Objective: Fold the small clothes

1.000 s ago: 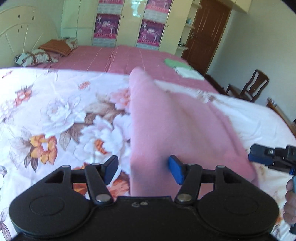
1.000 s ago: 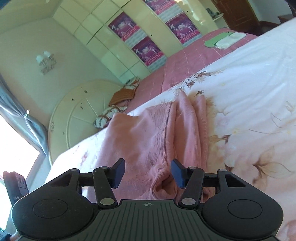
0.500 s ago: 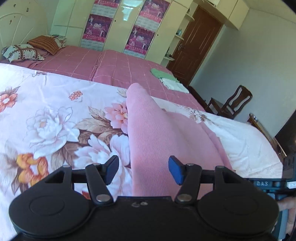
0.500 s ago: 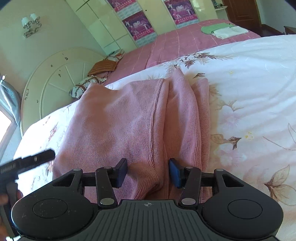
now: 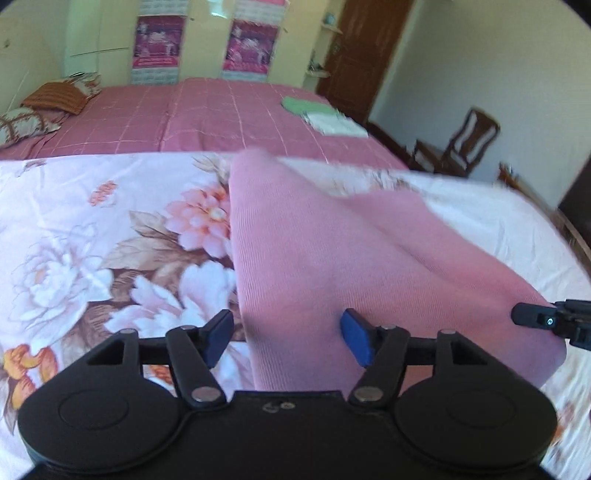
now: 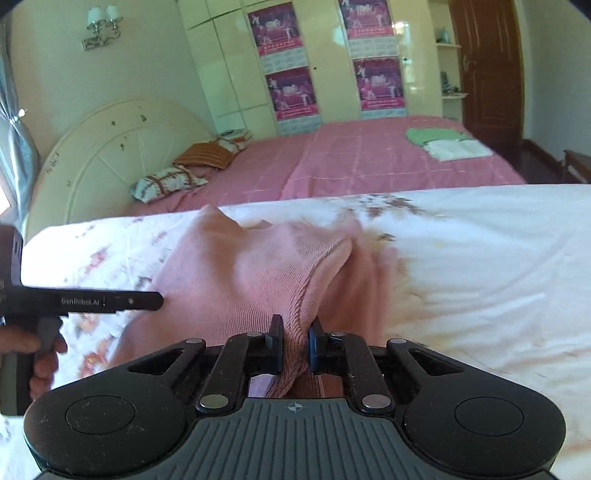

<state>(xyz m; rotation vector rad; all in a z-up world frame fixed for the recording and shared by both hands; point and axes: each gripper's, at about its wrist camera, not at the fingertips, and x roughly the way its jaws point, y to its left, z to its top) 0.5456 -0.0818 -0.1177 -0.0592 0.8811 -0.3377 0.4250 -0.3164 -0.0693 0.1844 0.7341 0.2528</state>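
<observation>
One pink knit garment (image 5: 332,258) lies on the floral bedspread (image 5: 92,240) of the near bed, partly folded, with a long lengthwise ridge; its fine ribbed weave and a thicker ribbed hem show in the right wrist view (image 6: 258,269). The right hand-held gripper (image 6: 295,345) is closing, its two blue-faced jaws drawn close together with the hem of the garment pinched between them. The left hand-held gripper (image 5: 286,339) has its jaws well apart and opening; the near edge of the garment lies between them, but the pads do not press it. Two folded items, one green cloth (image 5: 304,105) and one white cloth (image 5: 336,123), sit on the pink checked bed (image 5: 203,122) behind, with two pillows (image 6: 192,166) near its headboard. Only the left wrist view shows a wooden chair (image 5: 461,144) by the wall; only the right wrist view shows the cream headboard (image 6: 110,147), a wall lamp (image 6: 99,26) and the person's left hand (image 6: 40,354) on the other gripper's handle.
</observation>
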